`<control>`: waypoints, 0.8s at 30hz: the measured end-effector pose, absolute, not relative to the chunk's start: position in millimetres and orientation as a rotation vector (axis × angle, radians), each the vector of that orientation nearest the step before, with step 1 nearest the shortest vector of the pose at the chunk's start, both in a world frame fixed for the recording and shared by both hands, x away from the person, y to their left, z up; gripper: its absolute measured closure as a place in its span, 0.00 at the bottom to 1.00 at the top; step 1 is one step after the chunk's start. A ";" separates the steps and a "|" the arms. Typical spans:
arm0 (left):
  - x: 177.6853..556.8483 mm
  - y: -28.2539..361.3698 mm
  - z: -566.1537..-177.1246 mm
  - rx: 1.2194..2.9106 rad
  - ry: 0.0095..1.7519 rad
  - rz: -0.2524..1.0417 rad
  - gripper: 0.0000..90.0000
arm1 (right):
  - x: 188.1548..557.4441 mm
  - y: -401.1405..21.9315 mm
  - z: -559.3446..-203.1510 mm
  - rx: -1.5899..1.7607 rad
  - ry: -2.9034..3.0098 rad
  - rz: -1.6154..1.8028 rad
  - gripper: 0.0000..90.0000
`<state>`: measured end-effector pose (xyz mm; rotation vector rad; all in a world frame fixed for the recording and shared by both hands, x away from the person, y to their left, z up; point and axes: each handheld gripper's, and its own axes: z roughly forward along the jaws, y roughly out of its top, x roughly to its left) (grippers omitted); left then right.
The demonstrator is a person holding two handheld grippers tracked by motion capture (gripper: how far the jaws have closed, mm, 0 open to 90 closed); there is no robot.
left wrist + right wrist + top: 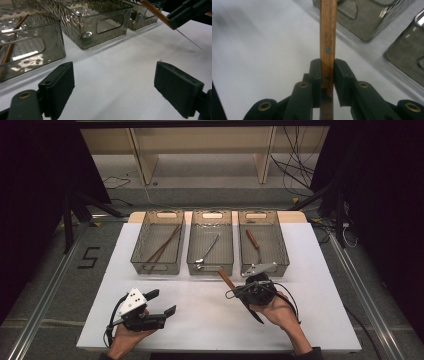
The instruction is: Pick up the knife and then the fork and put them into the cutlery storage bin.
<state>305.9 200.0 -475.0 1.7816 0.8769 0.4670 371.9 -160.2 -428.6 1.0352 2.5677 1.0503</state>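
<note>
Two grippers sit at the near edge of the white table point(210, 320). The left gripper point(162, 302) rests low with its jaws spread wide, nothing between them. The right gripper point(327, 75) is pinched on a knife point(328, 37), gripping its wooden handle near the blade end; the handle points toward the bins, held above the table just before them. Beyond stand three bins: the left bin point(158, 242) holds chopsticks point(164, 247), the middle bin point(211, 242) a spoon point(207, 251), the right bin point(262, 242) another knife point(252, 239).
</note>
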 end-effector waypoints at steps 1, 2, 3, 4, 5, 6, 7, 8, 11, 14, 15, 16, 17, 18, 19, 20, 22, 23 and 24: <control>305.8 200.0 -475.0 1.782 0.877 0.467 0.18 | 372.0 -161.5 -426.9 1.038 2.562 1.064 0.86; 305.8 200.2 -475.0 1.782 0.877 0.467 0.18 | 372.2 -162.7 -425.3 1.042 2.555 1.080 0.86; 305.9 200.4 -475.1 1.781 0.879 0.467 0.18 | 372.5 -164.0 -423.6 1.043 2.546 1.097 0.86; 306.0 200.4 -475.2 1.776 0.881 0.467 0.18 | 372.6 -164.7 -421.4 1.048 2.536 1.109 0.86; 306.2 200.7 -475.2 1.775 0.882 0.468 0.18 | 373.0 -165.3 -419.1 1.041 2.527 1.113 0.86; 306.3 200.8 -475.1 1.775 0.881 0.469 0.18 | 373.3 -165.8 -416.0 1.045 2.518 1.114 0.86; 306.3 200.8 -475.1 1.774 0.883 0.469 0.18 | 374.2 -166.5 -412.9 1.042 2.505 1.122 0.86; 306.3 200.7 -475.1 1.774 0.882 0.469 0.18 | 375.3 -167.6 -409.8 1.040 2.492 1.132 0.86; 306.3 200.5 -475.3 1.780 0.881 0.469 0.18 | 379.2 -172.1 -400.3 1.052 2.458 1.161 0.86; 306.3 200.4 -475.4 1.775 0.884 0.467 0.18 | 385.8 -178.7 -391.6 1.076 2.408 1.201 0.86; 306.4 200.7 -475.4 1.776 0.882 0.470 0.18 | 388.7 -181.0 -388.3 1.079 2.392 1.216 0.86; 306.5 200.9 -475.4 1.776 0.882 0.469 0.18 | 391.5 -183.1 -384.9 1.088 2.375 1.231 0.86; 306.6 201.0 -475.4 1.775 0.882 0.470 0.18 | 394.0 -184.8 -382.2 1.091 2.364 1.236 0.86; 306.7 201.1 -475.5 1.776 0.881 0.469 0.18 | 397.1 -186.5 -378.5 1.102 2.351 1.243 0.86; 306.6 201.0 -475.4 1.776 0.882 0.470 0.18 | 401.2 -188.5 -373.8 1.105 2.336 1.245 0.86; 306.6 201.1 -475.4 1.776 0.881 0.470 0.18 | 404.2 -189.9 -369.7 1.111 2.322 1.244 0.86; 306.6 201.0 -475.4 1.776 0.881 0.470 0.18 | 410.1 -192.4 -360.3 1.118 2.295 1.251 0.86; 306.6 201.0 -475.4 1.776 0.881 0.470 0.18 | 413.2 -193.7 -355.2 1.114 2.285 1.246 0.86; 306.6 201.0 -475.4 1.776 0.881 0.469 0.18 | 416.5 -194.5 -350.0 1.118 2.269 1.248 0.86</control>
